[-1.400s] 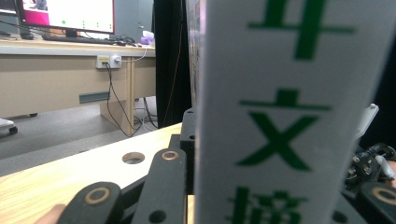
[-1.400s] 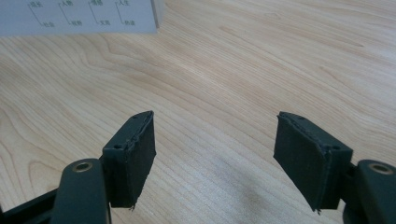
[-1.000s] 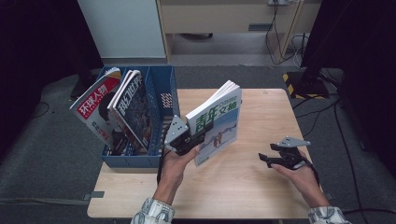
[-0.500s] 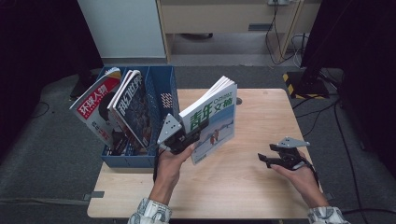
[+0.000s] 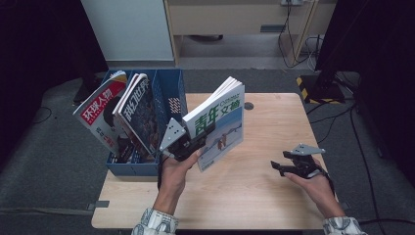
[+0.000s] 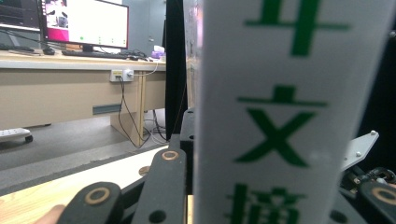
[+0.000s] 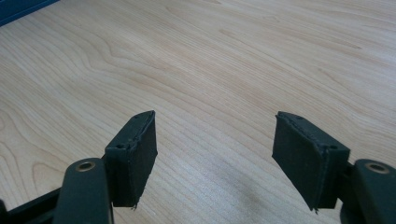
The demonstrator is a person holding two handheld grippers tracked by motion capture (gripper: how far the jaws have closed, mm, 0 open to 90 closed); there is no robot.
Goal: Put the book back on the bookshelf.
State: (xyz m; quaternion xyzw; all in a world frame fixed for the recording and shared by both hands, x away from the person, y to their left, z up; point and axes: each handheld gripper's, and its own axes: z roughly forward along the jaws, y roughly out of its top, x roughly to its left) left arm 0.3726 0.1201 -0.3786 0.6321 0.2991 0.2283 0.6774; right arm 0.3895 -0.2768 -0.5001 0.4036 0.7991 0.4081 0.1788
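A magazine (image 5: 220, 122) with a white-and-blue cover and green characters is held upright above the wooden table (image 5: 264, 196), and my left gripper (image 5: 192, 142) is shut on its lower spine edge. In the left gripper view its white spine (image 6: 289, 112) stands close between the jaws. The magazine is just right of the blue basket (image 5: 171, 105). My right gripper (image 5: 285, 166) rests open low over the table at the right, with nothing between its pads (image 7: 135, 154) and bare wood (image 7: 210, 70) below.
The blue basket hangs off the table's left edge and holds two tilted magazines, one with a red cover (image 5: 100, 115) and one dark (image 5: 139, 112). A small round hole (image 5: 249, 105) marks the table's far side. Cables and a desk stand beyond.
My left gripper has carried the magazine a little to the left, toward the blue basket. The right gripper has stayed in place, open.
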